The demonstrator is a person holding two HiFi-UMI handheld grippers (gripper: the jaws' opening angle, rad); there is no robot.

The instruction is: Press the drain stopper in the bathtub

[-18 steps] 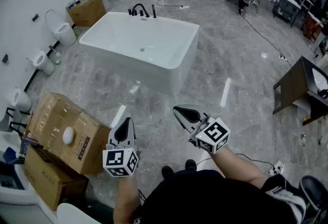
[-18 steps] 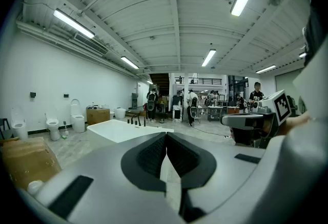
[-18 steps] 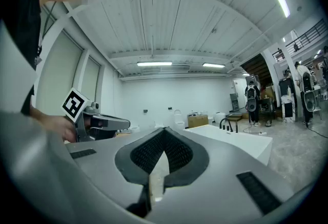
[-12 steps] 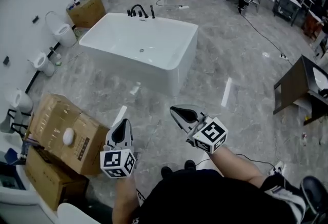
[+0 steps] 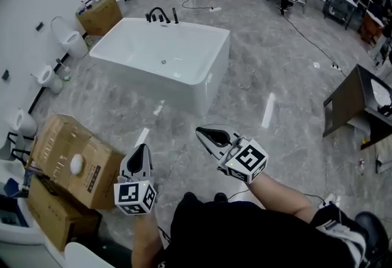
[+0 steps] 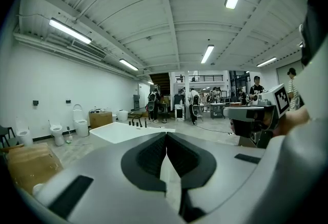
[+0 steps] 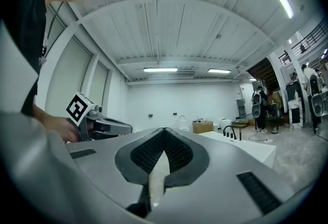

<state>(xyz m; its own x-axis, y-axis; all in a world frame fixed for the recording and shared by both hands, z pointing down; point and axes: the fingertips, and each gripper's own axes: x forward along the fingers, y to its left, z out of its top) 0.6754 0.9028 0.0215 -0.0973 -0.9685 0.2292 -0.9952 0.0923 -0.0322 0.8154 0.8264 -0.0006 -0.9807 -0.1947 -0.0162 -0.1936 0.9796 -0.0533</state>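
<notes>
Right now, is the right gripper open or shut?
The right gripper is shut: in its own view the jaws meet at the tips with nothing between them. It is well short of the bathtub.

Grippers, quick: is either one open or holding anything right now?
Left gripper: jaws closed together, nothing between them.
Right gripper: jaws closed together, nothing between them.

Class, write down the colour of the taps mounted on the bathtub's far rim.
Black taps, standing out against the white bathtub; clearest in the head view.
</notes>
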